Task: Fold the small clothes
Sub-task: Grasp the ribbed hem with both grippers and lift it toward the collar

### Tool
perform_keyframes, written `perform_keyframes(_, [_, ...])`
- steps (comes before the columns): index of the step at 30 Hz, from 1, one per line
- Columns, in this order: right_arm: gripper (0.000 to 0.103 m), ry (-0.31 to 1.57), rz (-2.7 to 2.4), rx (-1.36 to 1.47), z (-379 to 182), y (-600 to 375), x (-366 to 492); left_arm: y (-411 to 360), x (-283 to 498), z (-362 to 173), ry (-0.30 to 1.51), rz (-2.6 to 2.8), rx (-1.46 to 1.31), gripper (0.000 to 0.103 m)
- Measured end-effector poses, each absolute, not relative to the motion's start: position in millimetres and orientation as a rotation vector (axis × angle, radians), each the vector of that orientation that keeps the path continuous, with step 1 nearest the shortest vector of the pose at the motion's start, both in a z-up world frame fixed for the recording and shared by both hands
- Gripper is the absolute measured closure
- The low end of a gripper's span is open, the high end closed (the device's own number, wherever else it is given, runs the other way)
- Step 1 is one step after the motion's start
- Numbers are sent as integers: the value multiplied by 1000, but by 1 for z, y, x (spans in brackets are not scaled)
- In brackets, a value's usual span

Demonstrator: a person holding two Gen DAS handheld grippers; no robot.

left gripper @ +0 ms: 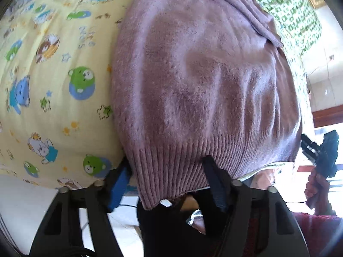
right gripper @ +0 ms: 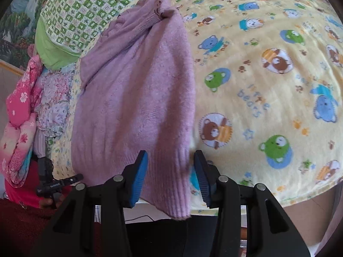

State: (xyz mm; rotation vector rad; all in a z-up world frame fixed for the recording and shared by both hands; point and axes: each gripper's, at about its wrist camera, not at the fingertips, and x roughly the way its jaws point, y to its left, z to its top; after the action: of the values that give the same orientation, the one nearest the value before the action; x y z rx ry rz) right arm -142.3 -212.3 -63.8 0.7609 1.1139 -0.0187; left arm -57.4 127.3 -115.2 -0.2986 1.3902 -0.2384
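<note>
A pinkish-purple knit sweater (left gripper: 203,81) lies on a yellow bear-print blanket (left gripper: 53,85), its ribbed hem hanging over the near edge. My left gripper (left gripper: 167,171) is open with its jaws on either side of one hem corner. In the right wrist view the sweater (right gripper: 137,98) runs away from me, one sleeve folded across its top. My right gripper (right gripper: 170,175) is open, its jaws straddling the other hem corner (right gripper: 171,182) without closing on it. The right gripper also shows at the right edge of the left wrist view (left gripper: 319,152).
A green-patterned quilt (right gripper: 81,12) lies at the far end of the bed. Pink floral cloth (right gripper: 19,111) and pale floral cloth (right gripper: 53,98) are piled by the left side. The bear blanket (right gripper: 268,85) spreads to the right. The bed's near edge drops to the floor.
</note>
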Motion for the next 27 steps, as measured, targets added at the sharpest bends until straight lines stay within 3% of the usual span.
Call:
perform_keyframes(2, [96, 1141, -23, 757, -68, -211, -141, 127, -58, -113, 1383, -238, -267, 72])
perform_keyframes(3, [96, 1137, -22, 769, -69, -212, -143, 128, -58, -113, 1380, -254, -273, 90])
perform_keyframes(4, [96, 1125, -22, 767, -67, -212, -146, 128, -58, -111, 1373, -280, -297, 95])
perform_keyframes(14, [98, 1068, 12, 857, -49, -231, -183, 152, -78, -80, 1259, -371, -340, 97])
perform_keyframes(21, [98, 935, 85, 924, -10, -234, -163, 163, -71, -35, 1128, -426, -420, 97])
perform_keyframes(27, [97, 807, 139, 921, 31, -246, -111, 172, -21, 4, 1002, -453, -520, 97])
